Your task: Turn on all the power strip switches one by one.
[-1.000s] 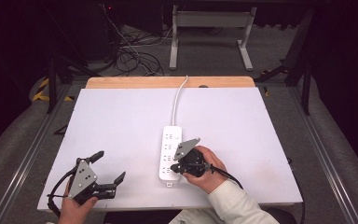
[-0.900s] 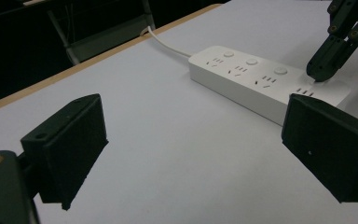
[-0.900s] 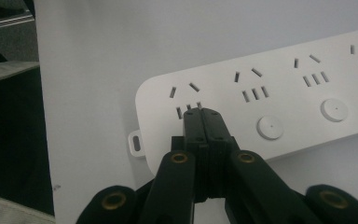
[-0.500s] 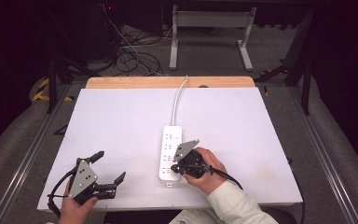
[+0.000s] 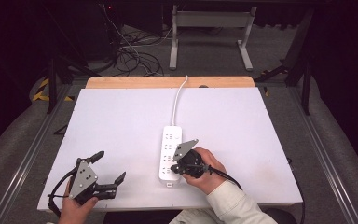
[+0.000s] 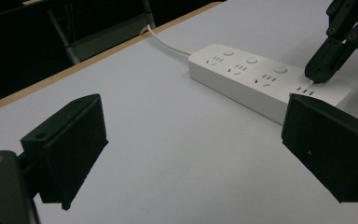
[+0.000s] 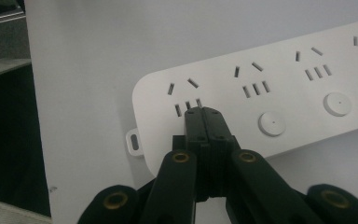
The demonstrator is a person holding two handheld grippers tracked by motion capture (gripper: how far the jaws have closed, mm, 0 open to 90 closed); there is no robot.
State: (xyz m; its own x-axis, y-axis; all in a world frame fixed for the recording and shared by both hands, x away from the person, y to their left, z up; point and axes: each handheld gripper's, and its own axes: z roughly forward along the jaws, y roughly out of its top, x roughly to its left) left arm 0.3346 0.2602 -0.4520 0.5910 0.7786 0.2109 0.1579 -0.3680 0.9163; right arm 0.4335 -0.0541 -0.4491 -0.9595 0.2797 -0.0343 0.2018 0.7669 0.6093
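White tabletop (image 5: 121, 121) with a wooden back edge, dark room beyond, loose cables on the floor (image 5: 130, 58) behind it.

Power strip (image 5: 171, 150) lies flat near the middle of the table, slightly toward the person's side, cord (image 5: 179, 100) running off over the back edge. Row of sockets, each with a round button; the button (image 7: 271, 123) next along from the end one is plain in the right gripper view.

Right gripper (image 7: 203, 111): jaws pressed together, nothing between them, tips down on the strip's near end, just below the last socket's slots (image 7: 187, 106). Judged step: pushing the end button with the closed tips, though the button itself is hidden under them.

Left gripper (image 5: 108, 167): jaws spread wide, holding nothing, resting over bare table near the front left corner, well apart from the strip.

Risks, as judged:
- Narrow tips could slide off the button onto the smooth casing or catch in a slot if the push comes at a slant.
- Strip is not held down; a sideways push could skid or swing it on the smooth top.
- Left gripper is too far off to steady it quickly.
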